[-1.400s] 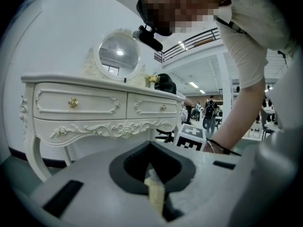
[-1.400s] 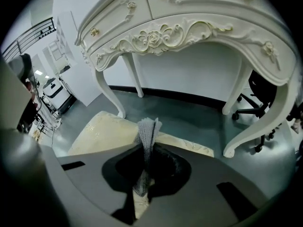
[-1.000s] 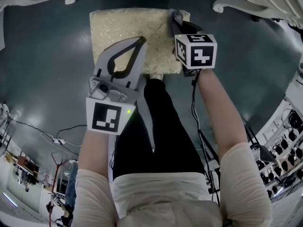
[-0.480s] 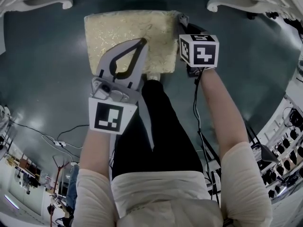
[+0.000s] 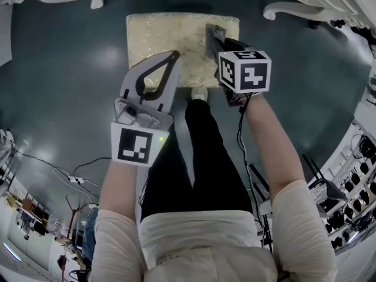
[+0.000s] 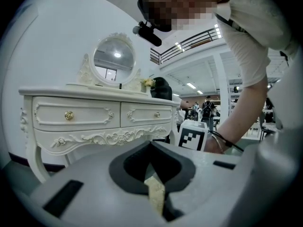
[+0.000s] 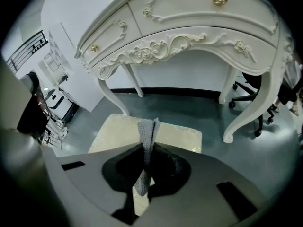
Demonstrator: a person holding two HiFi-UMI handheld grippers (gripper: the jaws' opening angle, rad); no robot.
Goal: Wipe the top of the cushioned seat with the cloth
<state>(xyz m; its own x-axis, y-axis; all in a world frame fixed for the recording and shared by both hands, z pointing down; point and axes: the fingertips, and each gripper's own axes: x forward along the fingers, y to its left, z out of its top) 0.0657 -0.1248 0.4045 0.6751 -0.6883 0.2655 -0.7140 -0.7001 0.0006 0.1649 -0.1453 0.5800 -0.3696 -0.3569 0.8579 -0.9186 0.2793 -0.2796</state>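
- Well, over on the left, the left gripper (image 5: 174, 54) hangs above the near left part of the seat (image 5: 170, 31). Its jaws are pressed together on nothing. Its own view shows only a sliver of the yellow cushion through the gap behind the tips. It looks idle for this job.
- In the middle, the seat stands on the dark floor (image 5: 70, 69), in front of the white carved dressing table (image 7: 199, 22). Its pale gold patterned top lies bare. I can make out no dirt and no wiped track on it, so the cushion itself does not tell me how much has been covered.
- On the right, the right gripper (image 5: 214, 37) is clamped on the cloth (image 7: 147, 129), a narrow grey knitted strip that pokes out past the tips in a bunch. It sits over the right side of the seat, towards the far edge.
- From the right gripper view the cloth looks lifted a little off the cushion, though I cannot say for certain that it is clear of it.
- My reading: the cloth is in hand and brought over the seat, so fetching it is done. The strokes across the top are what remain, at least over the middle and the whole left side.
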